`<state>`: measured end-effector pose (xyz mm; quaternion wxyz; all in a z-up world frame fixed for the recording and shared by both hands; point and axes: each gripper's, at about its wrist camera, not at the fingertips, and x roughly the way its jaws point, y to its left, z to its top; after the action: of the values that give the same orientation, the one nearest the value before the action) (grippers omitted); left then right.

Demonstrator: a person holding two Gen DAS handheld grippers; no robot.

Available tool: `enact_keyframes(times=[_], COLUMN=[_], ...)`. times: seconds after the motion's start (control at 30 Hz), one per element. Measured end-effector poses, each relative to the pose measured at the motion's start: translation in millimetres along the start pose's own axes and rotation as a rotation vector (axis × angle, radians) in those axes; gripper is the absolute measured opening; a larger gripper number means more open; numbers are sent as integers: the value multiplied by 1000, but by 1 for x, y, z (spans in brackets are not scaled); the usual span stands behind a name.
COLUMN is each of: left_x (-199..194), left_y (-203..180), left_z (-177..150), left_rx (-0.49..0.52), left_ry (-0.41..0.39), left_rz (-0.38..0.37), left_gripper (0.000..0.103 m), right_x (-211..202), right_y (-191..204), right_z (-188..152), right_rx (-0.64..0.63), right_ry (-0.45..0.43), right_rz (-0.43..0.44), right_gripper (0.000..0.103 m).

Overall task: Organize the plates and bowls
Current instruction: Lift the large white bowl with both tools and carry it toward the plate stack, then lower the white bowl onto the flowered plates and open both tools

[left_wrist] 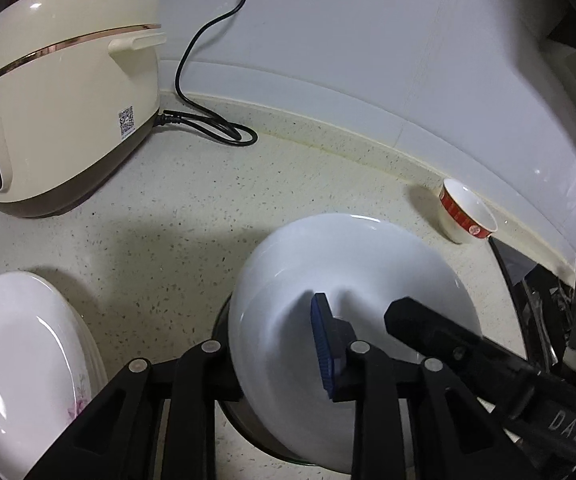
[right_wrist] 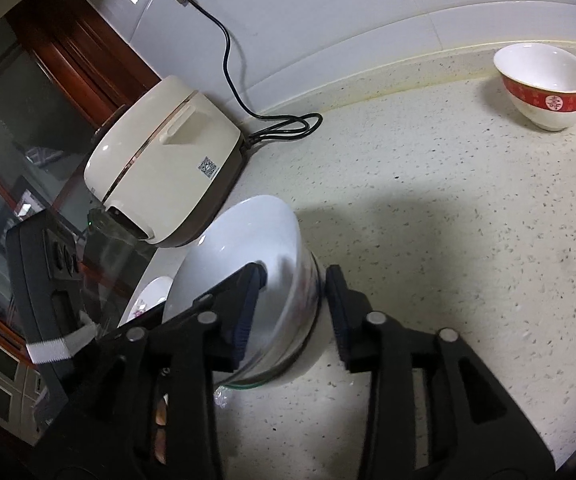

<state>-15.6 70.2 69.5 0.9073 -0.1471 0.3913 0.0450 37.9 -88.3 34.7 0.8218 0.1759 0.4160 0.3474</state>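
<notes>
A plain white bowl [left_wrist: 351, 276] sits nested in a clear glass bowl [left_wrist: 248, 420] on the speckled counter. My left gripper [left_wrist: 276, 344] straddles the white bowl's near rim, one blue pad inside and the other finger outside; the jaws look apart. My right gripper [right_wrist: 291, 312] straddles the opposite rim of the white bowl [right_wrist: 244, 248] and the glass bowl [right_wrist: 288, 336], its jaws open, one finger inside. A red-banded white bowl [left_wrist: 465, 210] stands by the back wall, also in the right wrist view [right_wrist: 543, 84]. A floral plate [left_wrist: 20, 364] lies at left.
A cream rice cooker [left_wrist: 60, 116] stands at the back left with its black cord [left_wrist: 208, 120] looped on the counter and running up the wall. It shows in the right wrist view [right_wrist: 164, 164] too. A dark stove edge [left_wrist: 527, 300] lies at right.
</notes>
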Motion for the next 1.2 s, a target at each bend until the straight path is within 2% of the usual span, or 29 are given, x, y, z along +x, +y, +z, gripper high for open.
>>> enact_keyframes(times=[0.1, 0.23, 0.47, 0.8, 0.97, 1.2], left_x=[-1, -4, -5, -5, -6, -4], left_y=[0, -2, -5, -11, -13, -20], left_z=[0, -1, -2, -5, -6, -8], left_rx=[4, 15, 34, 78, 86, 128], left_ry=[-2, -25, -39, -58, -50, -52], left_rz=[3, 21, 50, 118, 123, 156], left_gripper=[27, 25, 21, 22, 32, 33], right_x=[3, 8, 13, 26, 25, 28], right_y=[-4, -14, -16, -29, -30, -31], right_z=[1, 0, -2, -7, -7, -7], right_rx=[22, 79, 109, 199, 216, 229], right_ry=[10, 32, 62, 119, 115, 114], right_rz=[11, 30, 27, 85, 90, 72], right_gripper=[41, 51, 52, 52, 58, 59])
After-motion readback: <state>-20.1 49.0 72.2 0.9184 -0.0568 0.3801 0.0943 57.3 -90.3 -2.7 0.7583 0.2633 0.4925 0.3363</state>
